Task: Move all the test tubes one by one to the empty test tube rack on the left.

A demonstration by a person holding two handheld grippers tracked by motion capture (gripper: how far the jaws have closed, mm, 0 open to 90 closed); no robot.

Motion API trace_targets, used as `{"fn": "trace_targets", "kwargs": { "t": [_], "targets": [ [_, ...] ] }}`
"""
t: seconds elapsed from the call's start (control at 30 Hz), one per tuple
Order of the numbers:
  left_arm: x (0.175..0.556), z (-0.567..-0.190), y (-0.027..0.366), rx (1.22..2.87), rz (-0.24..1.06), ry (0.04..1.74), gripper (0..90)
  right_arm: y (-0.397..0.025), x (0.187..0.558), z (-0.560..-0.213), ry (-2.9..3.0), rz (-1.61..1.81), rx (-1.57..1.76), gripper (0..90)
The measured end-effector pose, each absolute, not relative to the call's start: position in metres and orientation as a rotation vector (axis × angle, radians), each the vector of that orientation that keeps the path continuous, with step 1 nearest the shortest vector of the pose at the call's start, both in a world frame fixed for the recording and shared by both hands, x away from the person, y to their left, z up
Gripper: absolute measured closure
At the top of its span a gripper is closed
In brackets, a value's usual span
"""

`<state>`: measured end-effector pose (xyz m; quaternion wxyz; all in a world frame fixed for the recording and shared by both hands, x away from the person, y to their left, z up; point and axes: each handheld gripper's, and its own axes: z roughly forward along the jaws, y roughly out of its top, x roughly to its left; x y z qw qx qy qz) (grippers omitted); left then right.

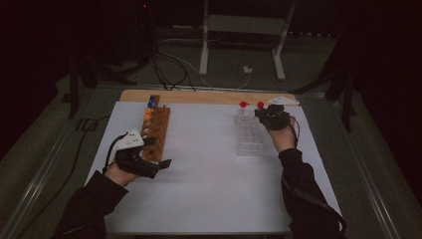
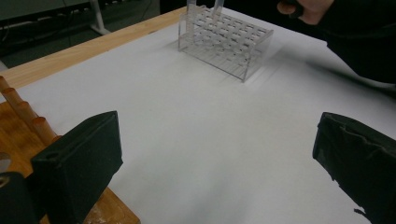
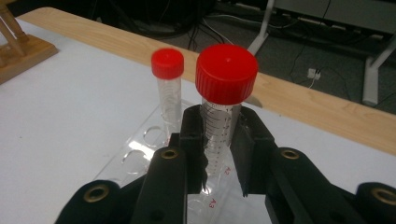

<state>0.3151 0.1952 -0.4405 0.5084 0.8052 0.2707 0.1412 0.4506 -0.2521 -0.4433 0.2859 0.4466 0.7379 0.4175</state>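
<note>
The right claw (image 1: 262, 115) sits at the far end of the clear tube rack (image 1: 249, 137) in the high view, where two red caps stand side by side. The left claw (image 1: 160, 164) hangs just beside the near end of the wooden rack (image 1: 156, 130), on the white tabletop (image 1: 209, 169).

In the left gripper view, the left claw (image 2: 215, 158) is spread wide with nothing between its jaws; the clear tube rack (image 2: 224, 39) stands well beyond it.

In the right gripper view, the right claw (image 3: 218, 149) is clenched around a red-capped tube (image 3: 223, 107) standing upright in the rack, with a second red-capped tube (image 3: 168, 86) just beside it.
</note>
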Motion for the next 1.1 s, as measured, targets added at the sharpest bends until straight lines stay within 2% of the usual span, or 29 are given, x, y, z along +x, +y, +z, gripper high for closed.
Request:
{"fn": "trace_targets", "kwargs": {
  "t": [0.5,1.1],
  "targets": [
    [0.314,-0.439,0.193,1.936,0.326,0.644,2.3,-0.243,0.425,-0.407,1.973,1.179,1.099,74.5],
    [0.311,-0.44,0.182,1.962,0.306,0.609,2.3,-0.2,0.377,-0.404,2.118,1.272,0.93,74.5]
  ]
}}
